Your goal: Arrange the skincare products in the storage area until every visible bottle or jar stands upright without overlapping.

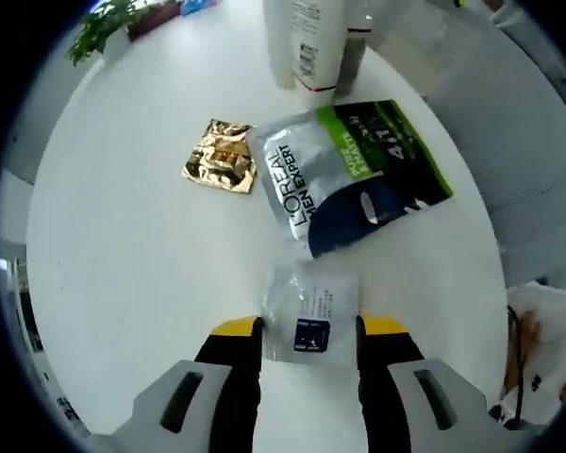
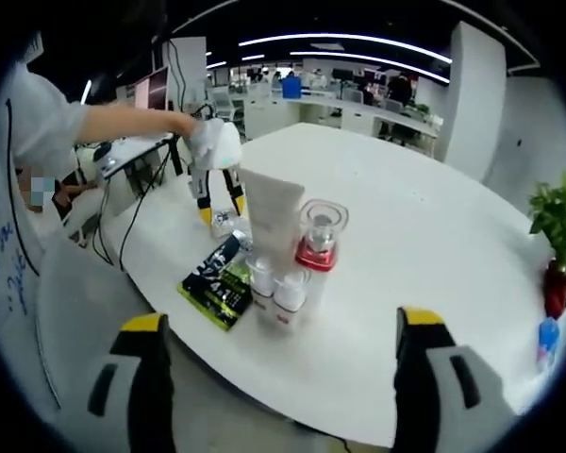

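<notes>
Lying flat on the white round desk [image 1: 123, 245]: a small clear sachet [image 1: 311, 314] with a dark label, resting between the yellow-tipped jaws of the left hand-held gripper [image 1: 309, 328]. Jaws standing spread, one at each side edge of the sachet; whether touching it, impossible to tell. Just beyond the sachet, lying flat: a grey, green and navy L'Oréal Men Expert pouch [image 1: 354, 175], its near corner close to the sachet. Lying beside the pouch, touching or nearly touching its edge: a crumpled gold foil packet [image 1: 220, 156]. Standing upright past the pouch: a white tube [image 1: 305, 42] with a dark bottle [image 1: 353, 47] close behind it. Sitting near the desk's far edge: a potted plant [image 1: 108, 24].

Looking across the desk from the right gripper view: the right hand-held gripper [image 2: 278, 363] hanging wide open, holding nothing, well apart from the products. Standing upright in a tight group: the white tube [image 2: 272, 215], a clear bottle with a red collar [image 2: 319, 236], and two small white-capped bottles [image 2: 274, 291] in front. Lying flat beside the group: the pouch [image 2: 217, 281]. Reaching down just behind the group: the left hand-held gripper [image 2: 219, 212], gripped by a person's hand [image 2: 184, 123]. Standing at the desk's far side: the potted plant [image 2: 555, 236].
</notes>
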A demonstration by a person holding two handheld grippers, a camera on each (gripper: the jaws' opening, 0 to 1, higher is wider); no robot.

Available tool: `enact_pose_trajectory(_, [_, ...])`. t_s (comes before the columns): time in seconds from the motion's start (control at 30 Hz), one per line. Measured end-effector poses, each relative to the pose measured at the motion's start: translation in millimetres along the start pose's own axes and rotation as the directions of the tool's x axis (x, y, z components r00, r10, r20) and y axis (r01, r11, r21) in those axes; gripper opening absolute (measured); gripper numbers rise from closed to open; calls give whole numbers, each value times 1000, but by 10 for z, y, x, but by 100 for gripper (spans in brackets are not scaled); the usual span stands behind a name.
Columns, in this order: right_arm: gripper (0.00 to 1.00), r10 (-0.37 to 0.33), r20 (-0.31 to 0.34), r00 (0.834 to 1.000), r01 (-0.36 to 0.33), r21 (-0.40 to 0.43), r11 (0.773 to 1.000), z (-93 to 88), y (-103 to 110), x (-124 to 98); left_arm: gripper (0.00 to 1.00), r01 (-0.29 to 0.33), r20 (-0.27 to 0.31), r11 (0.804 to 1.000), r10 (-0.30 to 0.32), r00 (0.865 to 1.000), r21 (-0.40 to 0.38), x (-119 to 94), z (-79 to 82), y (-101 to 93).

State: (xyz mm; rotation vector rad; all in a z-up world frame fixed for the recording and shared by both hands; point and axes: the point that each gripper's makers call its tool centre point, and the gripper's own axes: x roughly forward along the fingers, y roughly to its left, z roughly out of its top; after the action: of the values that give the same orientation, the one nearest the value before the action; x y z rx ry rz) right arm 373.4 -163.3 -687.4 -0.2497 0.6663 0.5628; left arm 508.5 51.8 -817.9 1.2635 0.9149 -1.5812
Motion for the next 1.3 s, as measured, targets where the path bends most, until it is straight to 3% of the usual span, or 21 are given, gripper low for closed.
enact_pose_trajectory(0.17, [100, 7, 34, 999, -7, 15, 1000, 46, -27, -20, 36, -9, 5, 1000, 9, 1000, -29, -30, -18, -52])
enact_pose_trajectory(0.9, [100, 23, 52, 998, -22, -23, 999, 50, -47, -95, 36, -24, 31, 990, 28, 999, -140, -31, 37, -329])
enact_pose_trajectory(1.3, [100, 34, 57, 998, -32, -42, 999, 53, -66, -106, 36, -52, 55, 970, 67, 996, -237, -52, 106, -444])
